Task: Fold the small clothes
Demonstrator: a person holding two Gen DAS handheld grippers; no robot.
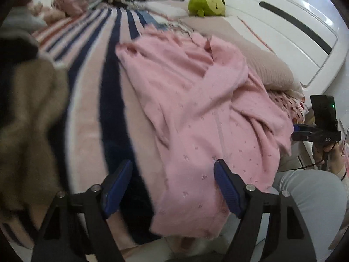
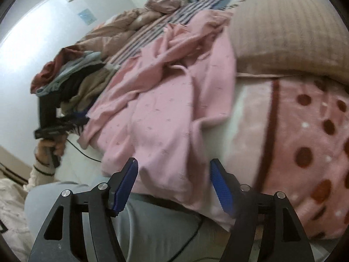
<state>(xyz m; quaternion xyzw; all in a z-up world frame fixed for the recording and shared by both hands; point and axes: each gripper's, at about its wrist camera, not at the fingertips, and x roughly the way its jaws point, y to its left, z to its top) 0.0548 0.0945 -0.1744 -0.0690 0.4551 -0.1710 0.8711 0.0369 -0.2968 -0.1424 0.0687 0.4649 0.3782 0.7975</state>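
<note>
A crumpled pink garment [image 1: 196, 100] with a small printed pattern lies spread on the bed, its near hem hanging over the bed's edge. My left gripper [image 1: 173, 168] hovers open over that near hem, blue pads apart, nothing pressed between them. In the right wrist view the same pink garment [image 2: 161, 109] fills the middle, and my right gripper [image 2: 173, 166] stands open just above its lower edge, nothing gripped. Each gripper shows in the other's view: the right gripper [image 1: 314, 131] at the garment's right side, the left gripper [image 2: 59, 124] at its left side.
A striped blanket [image 1: 104, 69] covers the bed's left part, a beige pillow [image 2: 283, 32] and a dotted pink blanket [image 2: 305, 142] the right. A pile of other clothes [image 2: 72, 80] lies left of the garment. A green plush toy [image 1: 206, 3] sits by the white headboard [image 1: 294, 28]. The person's grey-clad leg [image 2: 152, 224] is below.
</note>
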